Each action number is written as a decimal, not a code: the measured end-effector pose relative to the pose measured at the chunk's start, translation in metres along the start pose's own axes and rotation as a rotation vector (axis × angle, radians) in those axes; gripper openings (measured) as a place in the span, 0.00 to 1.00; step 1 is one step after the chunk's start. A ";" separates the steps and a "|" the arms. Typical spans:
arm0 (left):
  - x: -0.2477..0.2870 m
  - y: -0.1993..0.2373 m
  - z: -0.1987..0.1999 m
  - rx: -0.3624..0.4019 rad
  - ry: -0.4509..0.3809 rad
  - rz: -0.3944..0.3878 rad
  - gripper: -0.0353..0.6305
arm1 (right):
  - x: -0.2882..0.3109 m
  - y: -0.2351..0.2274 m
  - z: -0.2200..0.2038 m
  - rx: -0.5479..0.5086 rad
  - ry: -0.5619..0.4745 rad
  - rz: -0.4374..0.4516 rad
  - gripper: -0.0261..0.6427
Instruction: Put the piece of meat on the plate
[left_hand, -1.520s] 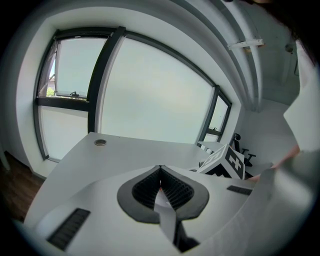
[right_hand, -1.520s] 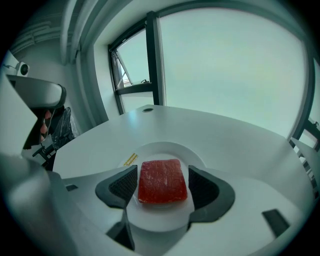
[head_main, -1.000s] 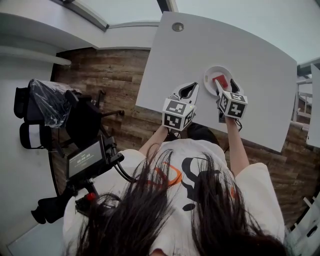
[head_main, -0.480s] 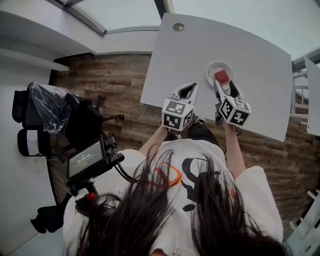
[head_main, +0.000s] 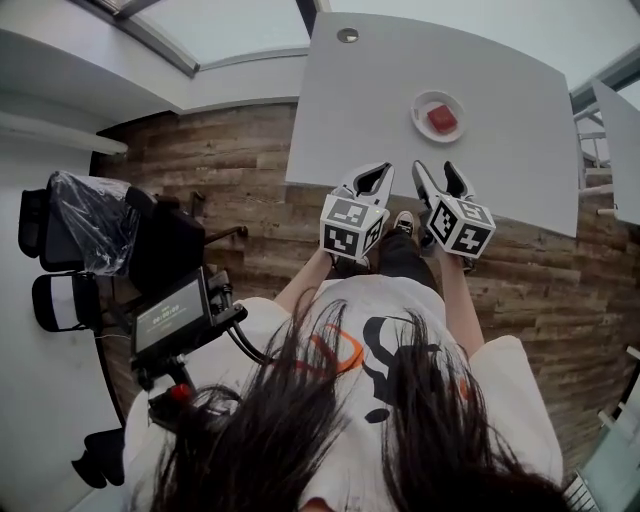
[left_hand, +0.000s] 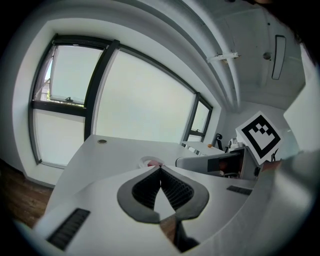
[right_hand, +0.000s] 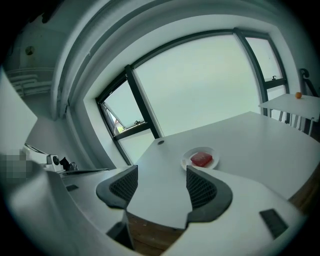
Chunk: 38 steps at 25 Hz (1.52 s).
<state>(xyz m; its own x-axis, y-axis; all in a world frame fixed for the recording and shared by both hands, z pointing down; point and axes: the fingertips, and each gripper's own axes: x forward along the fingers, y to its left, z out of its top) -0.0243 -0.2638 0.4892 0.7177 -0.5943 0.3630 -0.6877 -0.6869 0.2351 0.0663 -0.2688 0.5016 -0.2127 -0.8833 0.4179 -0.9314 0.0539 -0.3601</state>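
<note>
The red, blocky piece of meat (right_hand: 201, 159) is lying on the small round white plate (right_hand: 214, 152), approx centre, so the task is looking done. The plate is sitting on the pale grey flat surface (head_main: 380, 110), towards its far right part. A small round metal grommet (head_main: 347, 35) is showing at approx 10 o'clock from it.

The white two-jaw R claw (right_hand: 161, 180) is hanging at 6 o'clock from the plate, well apart from it, at the near edge of the surface. Its dark ribbed jaws are standing wide apart & gripping nothing. The matching L claw (left_hand: 160, 169) is hovering near it at 9 o'clock, jaws pressed tip to tip w/ nothing btw them.

Risks, as I'm judging them:
- A stray forward swing of either claw could be clipping the plate rim. The plate is looking light, so it would probably be sliding on the smooth surface or tipping the meat off.
- The open R claw, being the one lined up w/ the plate, is seeming the likelier culprit.

Writing:
- The black-and-white square markers on the claw cubes are showing patterns only, no letters.
- The small dark screen (head_main: 170, 318) at approx 8 o'clock from the claws is displaying pale text too small to read.
- The black-and-orange print on the person's white shirt (head_main: 400, 330) isn't reading as any word.
</note>
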 end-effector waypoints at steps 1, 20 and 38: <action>-0.005 -0.003 -0.004 -0.002 0.003 -0.006 0.06 | -0.007 0.004 -0.005 0.003 0.000 -0.004 0.51; -0.034 -0.052 -0.036 -0.039 0.061 -0.109 0.06 | -0.075 0.010 -0.063 0.091 0.048 -0.117 0.20; -0.109 -0.232 -0.100 -0.056 0.029 -0.035 0.06 | -0.268 -0.041 -0.132 0.109 0.022 -0.035 0.20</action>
<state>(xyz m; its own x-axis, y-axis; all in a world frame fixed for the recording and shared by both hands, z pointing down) 0.0460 0.0020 0.4857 0.7383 -0.5577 0.3795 -0.6681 -0.6820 0.2976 0.1225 0.0272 0.5141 -0.1877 -0.8734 0.4493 -0.9009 -0.0292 -0.4331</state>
